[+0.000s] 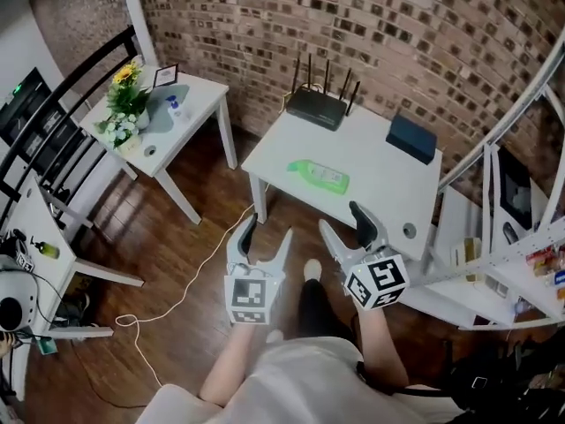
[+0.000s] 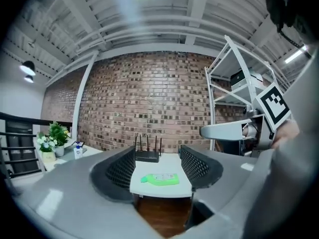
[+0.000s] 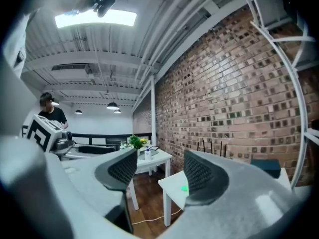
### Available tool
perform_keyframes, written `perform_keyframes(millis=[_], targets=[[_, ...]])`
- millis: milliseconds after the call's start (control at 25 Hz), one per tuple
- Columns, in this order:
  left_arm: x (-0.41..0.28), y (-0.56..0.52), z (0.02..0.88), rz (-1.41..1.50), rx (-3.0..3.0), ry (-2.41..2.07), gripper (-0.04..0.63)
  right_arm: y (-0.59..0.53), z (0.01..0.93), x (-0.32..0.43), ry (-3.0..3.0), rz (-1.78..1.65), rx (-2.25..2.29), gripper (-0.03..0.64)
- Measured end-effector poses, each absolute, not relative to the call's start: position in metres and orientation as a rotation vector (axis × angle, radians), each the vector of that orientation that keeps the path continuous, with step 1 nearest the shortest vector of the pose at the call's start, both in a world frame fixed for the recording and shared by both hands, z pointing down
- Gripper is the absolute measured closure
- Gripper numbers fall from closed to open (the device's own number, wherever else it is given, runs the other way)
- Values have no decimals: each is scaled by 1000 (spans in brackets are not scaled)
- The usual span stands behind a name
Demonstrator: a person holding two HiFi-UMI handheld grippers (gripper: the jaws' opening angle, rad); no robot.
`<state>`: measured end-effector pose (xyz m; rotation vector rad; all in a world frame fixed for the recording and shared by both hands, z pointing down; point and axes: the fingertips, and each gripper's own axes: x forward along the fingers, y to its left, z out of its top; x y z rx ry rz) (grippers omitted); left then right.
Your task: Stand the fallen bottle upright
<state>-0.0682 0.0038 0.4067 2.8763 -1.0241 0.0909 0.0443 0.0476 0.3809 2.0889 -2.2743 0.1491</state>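
A green bottle (image 1: 319, 176) lies on its side on the white table (image 1: 374, 168), cap end toward the left. In the left gripper view the bottle (image 2: 160, 179) shows far off between the jaws. My left gripper (image 1: 265, 234) hangs open over the wooden floor in front of the table, nothing in it. My right gripper (image 1: 347, 223) is open too, near the table's front edge, short of the bottle. In the right gripper view only the bottle's green cap end (image 3: 185, 187) peeks past the right jaw.
A black router (image 1: 316, 107) and a dark blue box (image 1: 411, 138) stand at the table's back. A second white table (image 1: 181, 111) with flowers (image 1: 126, 100) is to the left. White shelving (image 1: 503, 237) rises at the right. A white cable (image 1: 181, 291) trails across the floor.
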Motion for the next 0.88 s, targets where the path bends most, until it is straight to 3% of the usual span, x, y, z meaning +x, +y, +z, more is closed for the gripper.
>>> perform_keyframes(millis=[320,560,760,880], targets=[[27,-134,413,70,2849,-1194,295,-89,397,130,-2348,35,1779,339],[79,-206,434,169,2791,-1214,296,-177,433,193,-2400,265,1587,360],[86,-243,457,203,2701,-1263,310,-228,504,182,-2344,518,1225,368],[84,-267,474,185,2700,-1293,310,-244,551,155,-2310,471,1001,368]])
